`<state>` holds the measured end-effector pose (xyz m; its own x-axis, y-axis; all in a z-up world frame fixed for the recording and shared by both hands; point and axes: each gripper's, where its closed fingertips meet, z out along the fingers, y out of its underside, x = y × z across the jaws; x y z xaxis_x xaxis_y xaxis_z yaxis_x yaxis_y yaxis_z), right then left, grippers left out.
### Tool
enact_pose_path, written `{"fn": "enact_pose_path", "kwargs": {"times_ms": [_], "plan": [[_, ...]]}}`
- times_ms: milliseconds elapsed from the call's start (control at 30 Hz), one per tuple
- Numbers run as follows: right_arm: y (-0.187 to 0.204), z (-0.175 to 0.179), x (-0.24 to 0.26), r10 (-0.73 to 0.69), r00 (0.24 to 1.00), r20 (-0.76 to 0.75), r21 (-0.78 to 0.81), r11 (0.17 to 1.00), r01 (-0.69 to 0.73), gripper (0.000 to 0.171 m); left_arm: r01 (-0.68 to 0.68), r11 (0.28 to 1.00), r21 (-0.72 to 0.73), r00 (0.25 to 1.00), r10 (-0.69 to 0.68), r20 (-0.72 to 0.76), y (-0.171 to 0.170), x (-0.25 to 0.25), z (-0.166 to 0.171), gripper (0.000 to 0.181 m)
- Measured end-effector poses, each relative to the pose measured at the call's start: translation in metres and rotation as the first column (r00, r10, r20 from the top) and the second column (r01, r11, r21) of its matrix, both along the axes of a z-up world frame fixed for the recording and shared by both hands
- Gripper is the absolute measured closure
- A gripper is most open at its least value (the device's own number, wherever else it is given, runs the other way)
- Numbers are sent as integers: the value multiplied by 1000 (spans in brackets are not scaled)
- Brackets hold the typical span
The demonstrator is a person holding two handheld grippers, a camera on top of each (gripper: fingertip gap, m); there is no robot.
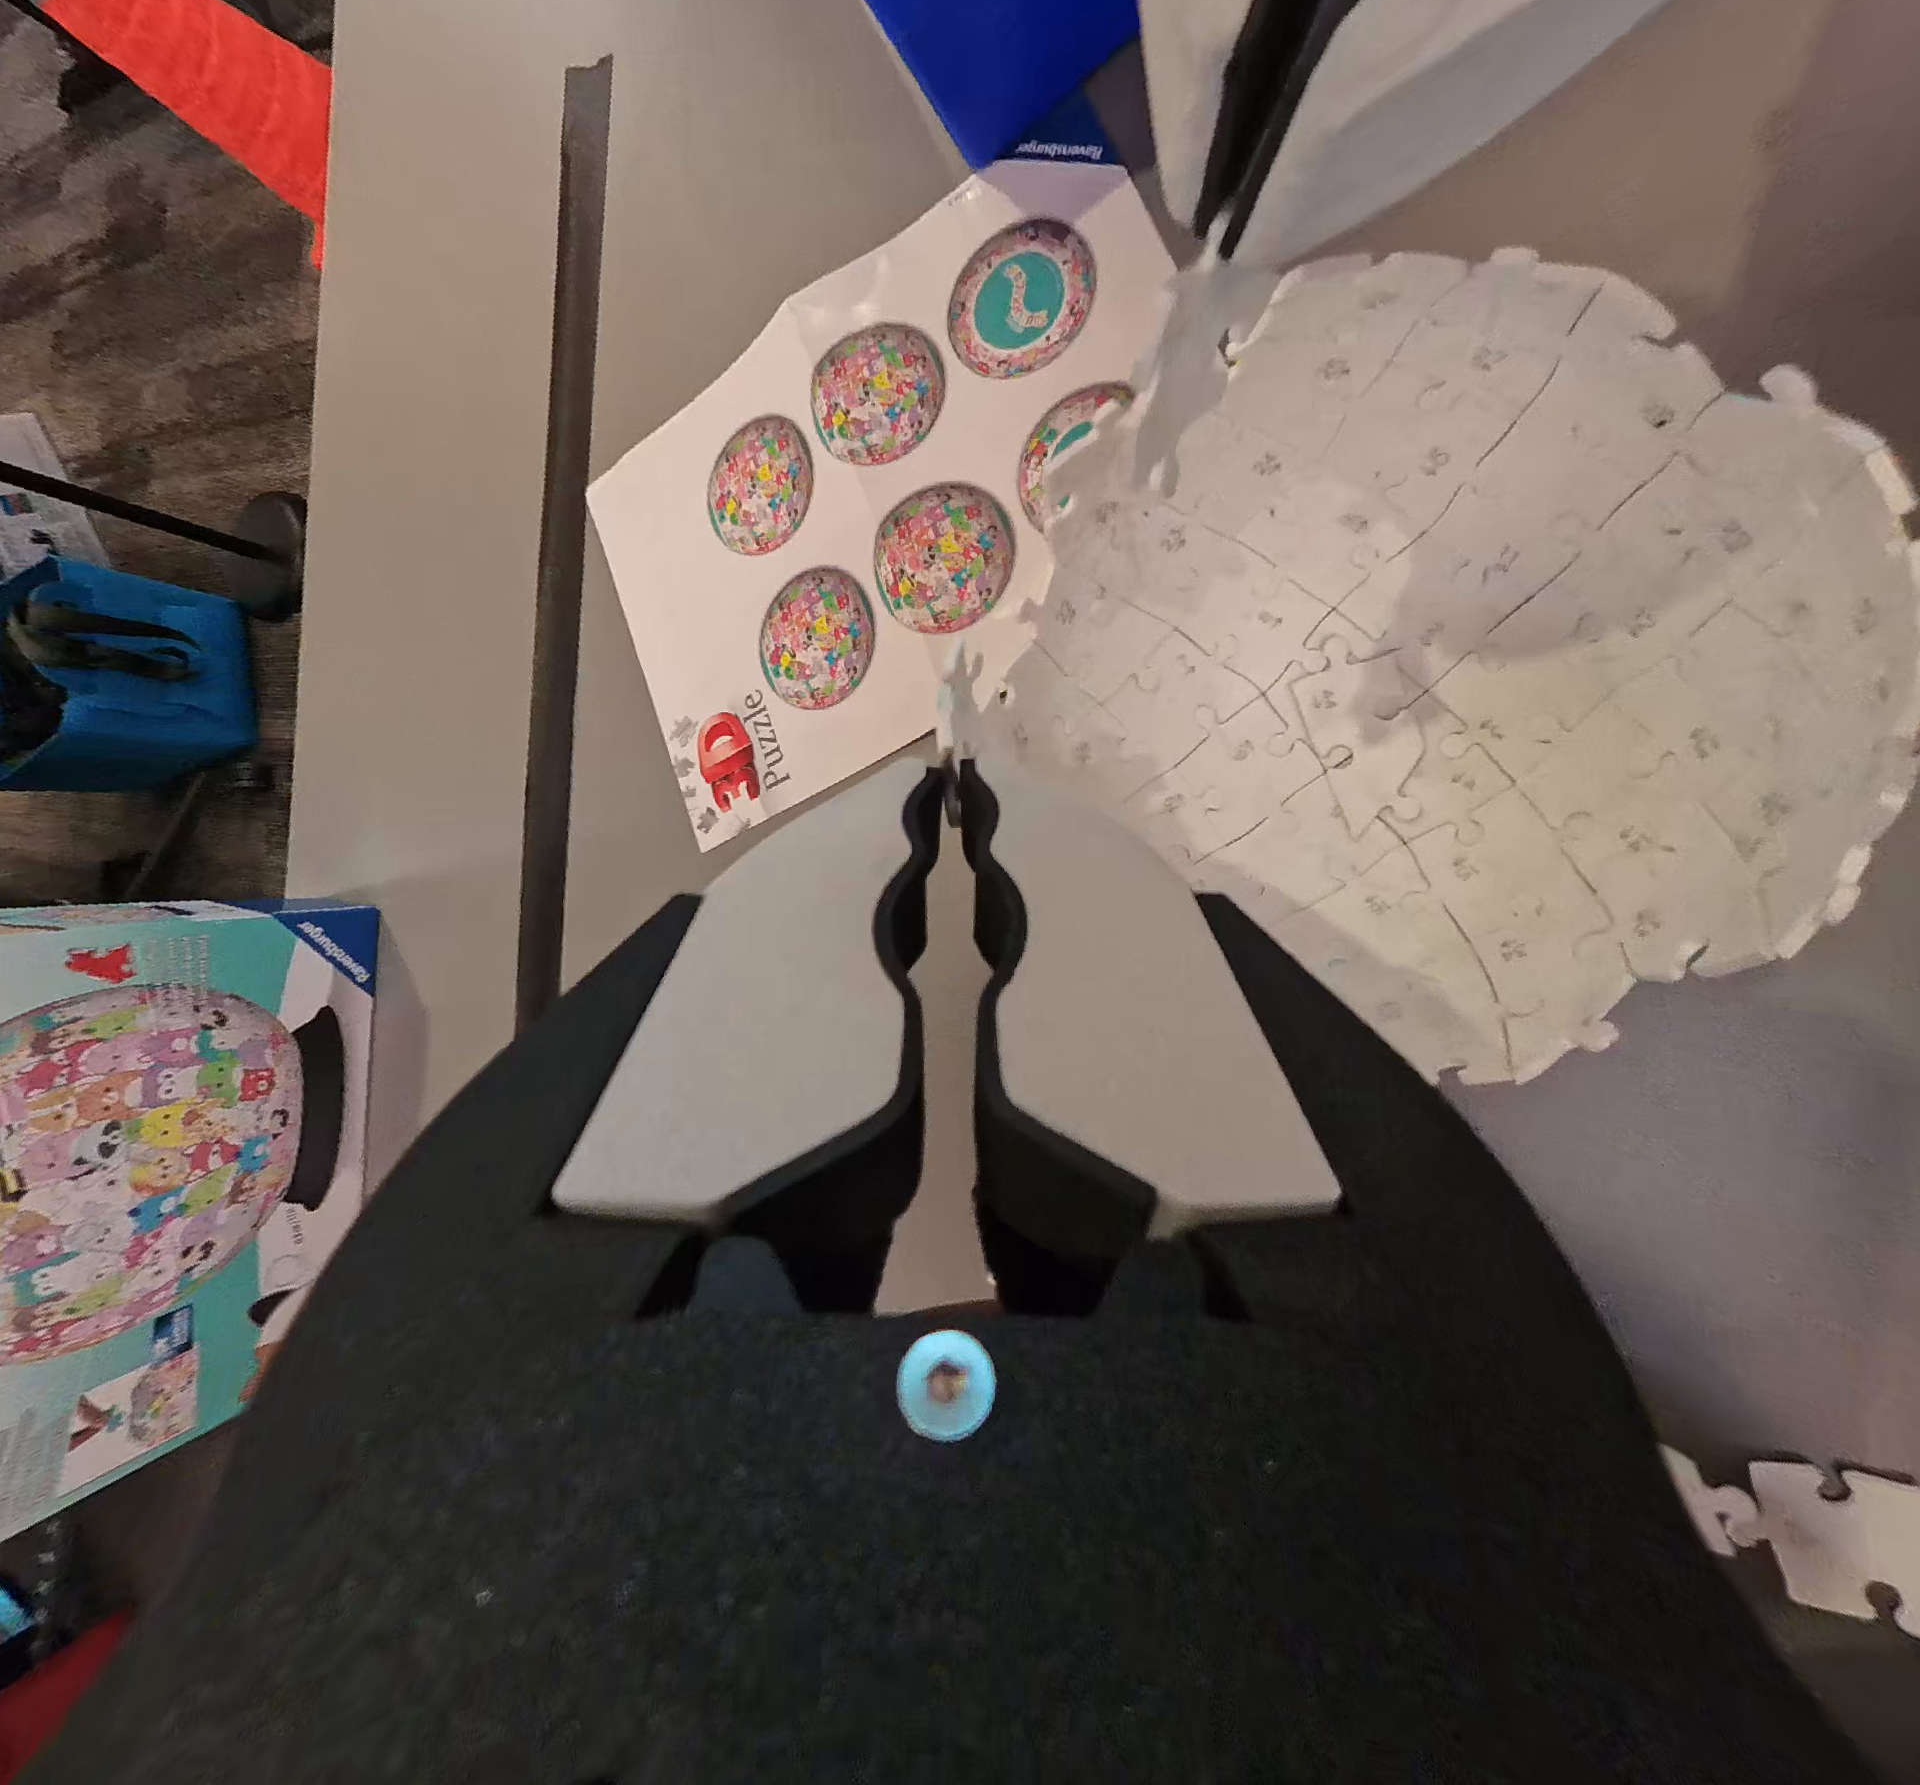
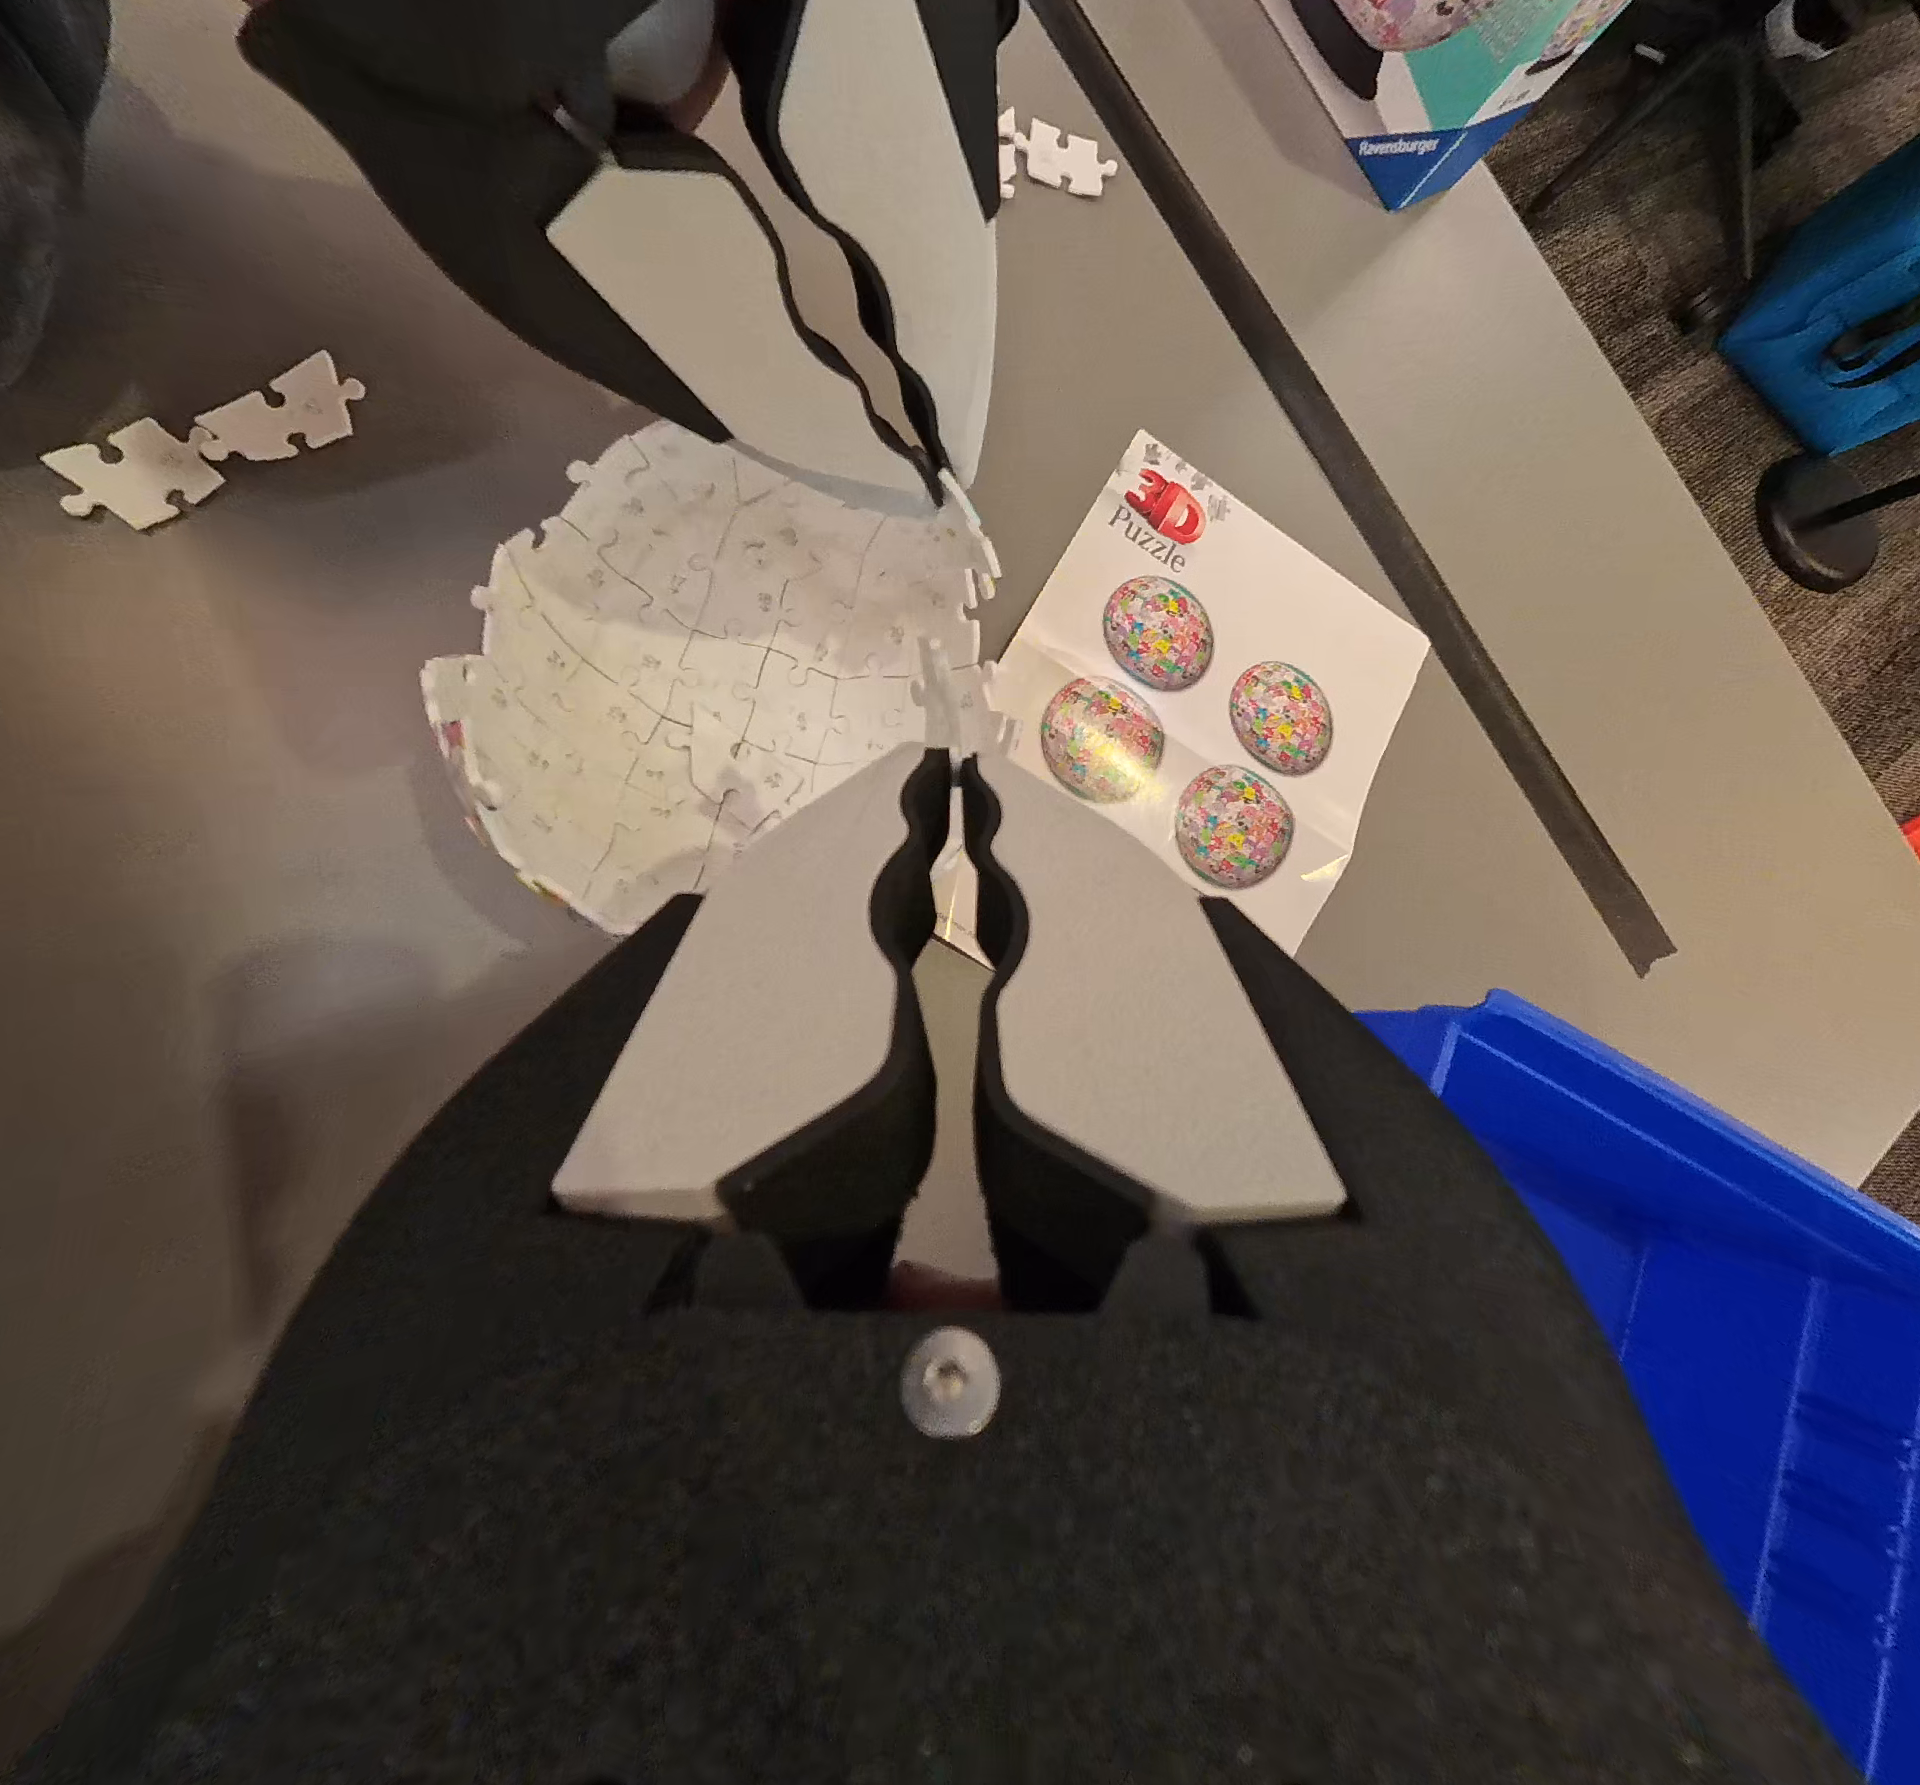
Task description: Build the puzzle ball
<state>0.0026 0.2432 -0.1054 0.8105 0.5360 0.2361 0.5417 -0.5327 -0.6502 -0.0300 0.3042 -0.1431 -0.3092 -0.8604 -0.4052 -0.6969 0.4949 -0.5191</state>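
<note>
We hold the left tongs (image 1: 956,785) nearly closed, with only a thin gap between the tips. They pinch the edge of the puzzle ball (image 1: 1455,655) right at the tips. The ball is only half made. It looks like a white bowl, and we see its inside, with many small pieces joined together. It sits just ahead of the left tongs and off to their right.

Our right tongs (image 2: 954,769) are nearly closed too. They grip another spot on the rim of the same bowl. From these tongs, the bowl lies ahead and to the left. The two tongs hold the rim close to each other, and both tips touch it.

A white paper sheet (image 1: 831,530) with pictures of colored balls lies flat on the gray table (image 1: 447,385), just past the left tongs' tips. A blue bin (image 2: 1662,1268) sits near the right tongs, on their right side. The puzzle box (image 1: 156,1112) stands beside the left tongs, on their left. Some loose puzzle pieces (image 2: 197,452) lie on the table, far ahead of the right tongs and off to their left.
</note>
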Motion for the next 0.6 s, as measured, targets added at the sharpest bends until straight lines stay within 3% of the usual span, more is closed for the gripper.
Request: {"fn": "enact_pose_path", "kwargs": {"times_ms": [400, 600], "plan": [[-3, -1, 0, 6, 1000, 16, -5, 1000, -5, 169, 12, 988, 154, 1000, -14, 13, 4, 0, 1, 179], [-1, 2, -3, 11, 1000, 7, 13, 1000, -11, 169, 3, 988, 156, 1000, -8, 30, 4, 0, 1, 179]]}}
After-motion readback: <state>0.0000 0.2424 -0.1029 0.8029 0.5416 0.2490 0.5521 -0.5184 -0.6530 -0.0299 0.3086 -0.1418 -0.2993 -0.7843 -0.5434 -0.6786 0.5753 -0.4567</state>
